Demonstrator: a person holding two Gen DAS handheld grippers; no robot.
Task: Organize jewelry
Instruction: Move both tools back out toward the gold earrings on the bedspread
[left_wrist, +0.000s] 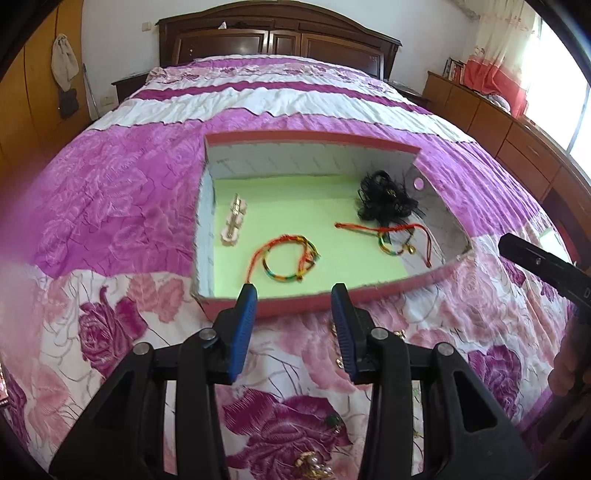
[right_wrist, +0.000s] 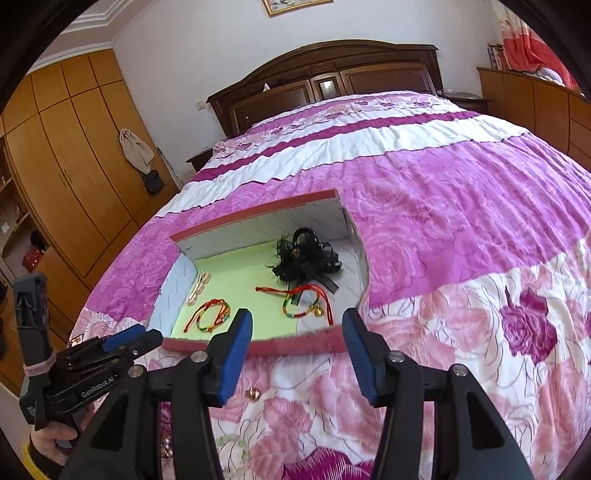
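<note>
A red-rimmed box (left_wrist: 295, 306) (right_wrist: 258, 347) with a green floor lies on the bed. In it are a pale hair clip (left_wrist: 234, 221) (right_wrist: 197, 290), a rainbow braided bracelet (left_wrist: 286, 258) (right_wrist: 212, 317), a red-cord bracelet with a small bell (left_wrist: 391, 240) (right_wrist: 306, 302), and a black feathery hair piece (left_wrist: 384, 199) (right_wrist: 306, 254). My left gripper (left_wrist: 293, 295) hovers over the box's near rim, open and empty; it also shows in the right wrist view (right_wrist: 125, 338). My right gripper (right_wrist: 297, 321) is open over the same rim, with nothing between its fingers.
Loose pieces lie on the floral bedspread in front of the box: a gold earring (right_wrist: 253, 394), a pale green bead bracelet (right_wrist: 232, 443), small gold bits (left_wrist: 338, 363) and a pearl piece (left_wrist: 314, 465). A wardrobe (right_wrist: 74, 166) stands left, low cabinets (left_wrist: 517, 140) right.
</note>
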